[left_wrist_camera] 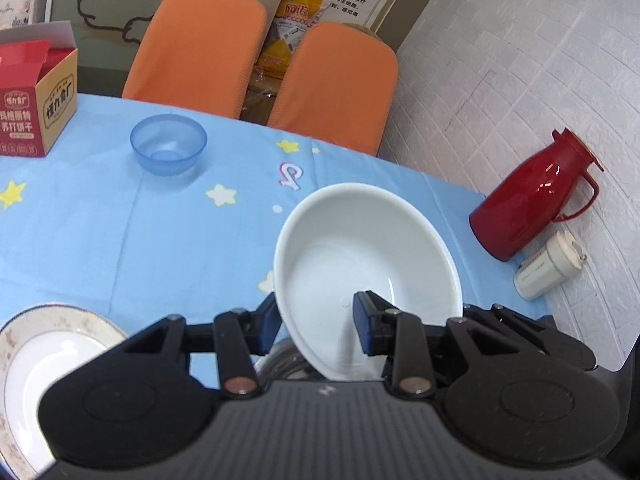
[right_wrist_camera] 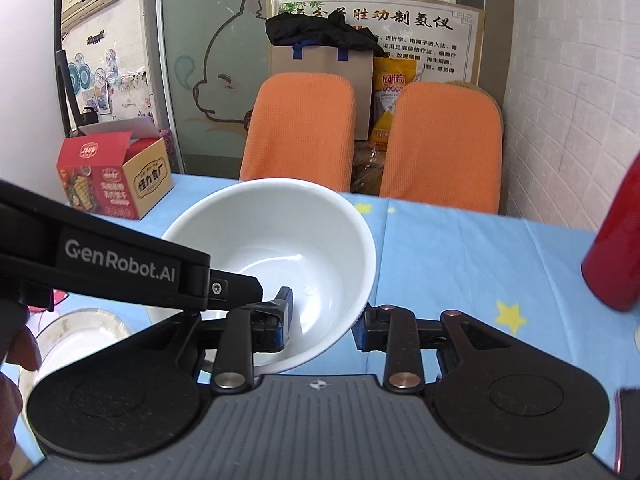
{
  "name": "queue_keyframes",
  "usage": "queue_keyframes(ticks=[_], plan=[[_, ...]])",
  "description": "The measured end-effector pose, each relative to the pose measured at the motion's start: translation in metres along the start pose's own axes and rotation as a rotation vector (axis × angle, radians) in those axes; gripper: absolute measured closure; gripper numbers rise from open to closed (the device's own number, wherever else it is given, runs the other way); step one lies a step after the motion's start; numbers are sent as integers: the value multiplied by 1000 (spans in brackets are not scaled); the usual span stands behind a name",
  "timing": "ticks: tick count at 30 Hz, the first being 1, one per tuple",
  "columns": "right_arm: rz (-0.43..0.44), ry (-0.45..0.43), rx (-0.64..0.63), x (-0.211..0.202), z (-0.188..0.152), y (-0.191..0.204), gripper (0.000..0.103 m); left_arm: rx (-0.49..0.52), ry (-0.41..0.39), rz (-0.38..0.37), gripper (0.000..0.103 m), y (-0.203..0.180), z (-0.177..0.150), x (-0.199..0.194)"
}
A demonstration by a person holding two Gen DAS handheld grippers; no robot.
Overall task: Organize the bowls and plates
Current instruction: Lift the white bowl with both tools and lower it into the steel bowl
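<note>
On the blue star-print tablecloth [left_wrist_camera: 120, 232], we saw a gold-rimmed plate [left_wrist_camera: 60, 344] at eight o'clock and a blue plastic bowl [left_wrist_camera: 168, 144] at eleven. Near centre, our left gripper [left_wrist_camera: 316, 320] had its fingers clamped on the near rim of a tilted white bowl [left_wrist_camera: 368, 256], one pad inside, one outside. Our right gripper [right_wrist_camera: 322, 320] likewise straddled that bowl's wall; we could not tell whether it pressed. A red thermos [left_wrist_camera: 536, 200] lay at three o'clock.
</note>
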State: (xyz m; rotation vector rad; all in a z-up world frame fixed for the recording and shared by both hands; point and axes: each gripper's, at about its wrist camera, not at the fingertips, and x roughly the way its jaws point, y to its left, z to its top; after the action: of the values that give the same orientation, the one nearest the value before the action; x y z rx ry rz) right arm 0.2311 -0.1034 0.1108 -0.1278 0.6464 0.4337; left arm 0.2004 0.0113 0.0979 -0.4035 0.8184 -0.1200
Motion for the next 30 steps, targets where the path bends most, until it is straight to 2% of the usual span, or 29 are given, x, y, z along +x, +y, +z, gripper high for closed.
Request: queue_keyframes(ticks=[7,14,19,23,30], plan=[[12,-2,73,-13,-40,9,43,32,11,14,72,0,-40,-3],[-33,-46,76,-32,-75,23,38,31,36,-4,72,0,-66,4],[-36,-43,117,-30,-90,16,38,63,43,18,72,-5,-82,15],[-37,-17,143,-23,-105,13,38,62,77,23,72,-5,-86,29],[-21,-1,177,-19,-119,8,38,55,86,26,72,-1,-90,39]])
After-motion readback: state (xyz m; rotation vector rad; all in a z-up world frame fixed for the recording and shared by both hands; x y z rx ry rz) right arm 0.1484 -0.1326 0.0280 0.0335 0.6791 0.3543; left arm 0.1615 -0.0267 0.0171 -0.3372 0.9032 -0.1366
